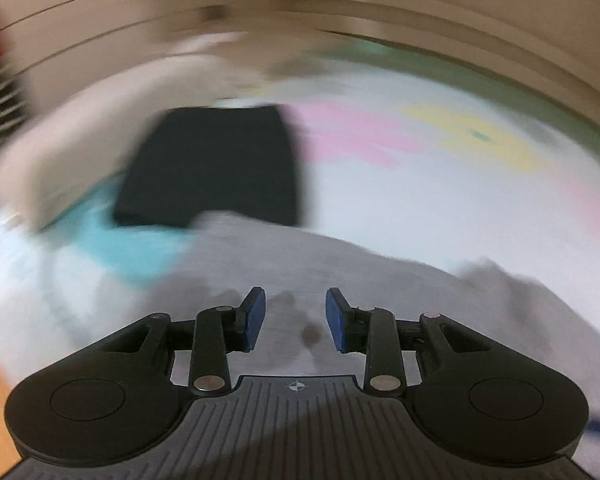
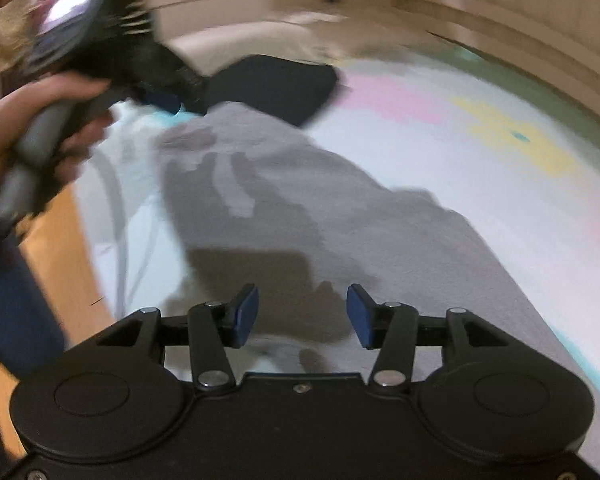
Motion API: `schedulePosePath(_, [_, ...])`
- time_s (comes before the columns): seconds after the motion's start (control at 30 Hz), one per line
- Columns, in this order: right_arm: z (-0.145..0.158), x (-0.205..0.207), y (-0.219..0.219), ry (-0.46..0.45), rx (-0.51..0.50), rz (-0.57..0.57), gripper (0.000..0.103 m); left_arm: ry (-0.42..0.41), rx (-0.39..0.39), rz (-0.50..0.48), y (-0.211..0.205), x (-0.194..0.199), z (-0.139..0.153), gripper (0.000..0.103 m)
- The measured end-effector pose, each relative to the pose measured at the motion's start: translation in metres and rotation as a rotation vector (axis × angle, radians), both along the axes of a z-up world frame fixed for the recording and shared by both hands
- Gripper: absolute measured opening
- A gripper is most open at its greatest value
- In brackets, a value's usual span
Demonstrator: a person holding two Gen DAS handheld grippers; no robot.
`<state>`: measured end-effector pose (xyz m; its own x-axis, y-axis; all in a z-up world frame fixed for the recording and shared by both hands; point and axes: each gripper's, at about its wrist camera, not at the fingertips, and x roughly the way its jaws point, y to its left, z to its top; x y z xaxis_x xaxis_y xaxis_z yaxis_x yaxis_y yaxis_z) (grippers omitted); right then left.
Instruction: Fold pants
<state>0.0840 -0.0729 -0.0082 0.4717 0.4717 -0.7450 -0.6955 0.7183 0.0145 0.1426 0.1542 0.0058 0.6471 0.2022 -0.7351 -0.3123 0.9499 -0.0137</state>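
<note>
The grey pants lie spread on a white sheet printed with pink, yellow and turquoise patches, running from just under the right gripper away toward the far left, where their far end meets a dark folded garment. In the left wrist view the same grey pants fill the near ground below the left gripper, with a raised fold of cloth off to the right; the dark folded garment lies just beyond them on the sheet, with a turquoise patch at its near left corner.

The right gripper hovers over the near end of the pants with its jaws spread wide, blue pads facing each other and nothing between them but the cloth below. The left gripper, seen from its own camera, likewise has its jaws spread apart, empty, above the grey fabric. Whether either one touches the cloth cannot be told.

From the right wrist view the left gripper appears at the upper left, held by a bare hand on its grey handle, its tip near the far end of the pants beside the dark garment. Both views are heavily blurred. An orange-brown floor shows at the left edge of the sheet, and pale walls curve behind.
</note>
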Motion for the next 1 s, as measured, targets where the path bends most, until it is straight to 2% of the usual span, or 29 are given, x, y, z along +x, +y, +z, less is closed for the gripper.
schedulePosePath(0.07, [-0.008, 0.014, -0.011, 0.028, -0.02, -0.069, 0.056, 0.009, 0.009, -0.14, -0.027, 0.003, -0.005, 0.032])
schedulePosePath(0.13, [-0.019, 0.026, -0.017, 0.074, -0.057, -0.111, 0.056, 0.07, 0.038, -0.255, -0.048, 0.006, -0.02, 0.032])
schedulePosePath(0.2, [-0.03, 0.039, -0.023, 0.119, -0.101, -0.165, 0.055, 0.218, 0.085, -0.291, -0.057, 0.007, -0.046, 0.033])
schedulePosePath(0.23, [-0.037, 0.045, -0.027, 0.15, -0.13, -0.194, 0.053, 0.294, 0.102, -0.28, -0.055, 0.004, -0.061, 0.035])
schedulePosePath(0.3, [-0.051, 0.055, -0.035, 0.193, -0.207, -0.262, 0.052, 0.265, 0.106, -0.259, -0.05, -0.002, -0.062, 0.035])
schedulePosePath(0.4, [-0.049, 0.064, -0.052, 0.212, -0.199, -0.336, 0.054, 0.267, 0.152, -0.211, -0.049, -0.001, -0.053, 0.034])
schedulePosePath(0.5, [-0.047, 0.067, -0.065, 0.21, -0.216, -0.385, 0.054, 0.173, 0.224, -0.202, -0.06, 0.0, -0.033, 0.033])
schedulePosePath(0.57, [-0.043, 0.068, -0.076, 0.222, -0.204, -0.415, 0.054, 0.087, 0.245, -0.243, -0.075, 0.001, -0.02, 0.033])
schedulePosePath(0.63, [-0.037, 0.069, -0.089, 0.228, -0.182, -0.451, 0.054, 0.037, 0.227, -0.312, -0.096, 0.005, -0.016, 0.034])
schedulePosePath(0.83, [-0.018, 0.077, -0.156, 0.262, -0.119, -0.613, 0.056, 0.088, 0.083, -0.538, -0.154, 0.017, -0.031, 0.034])
schedulePosePath(1.0, [-0.001, 0.077, -0.225, 0.262, -0.134, -0.762, 0.057, 0.123, 0.07, -0.687, -0.209, 0.022, -0.045, 0.034])
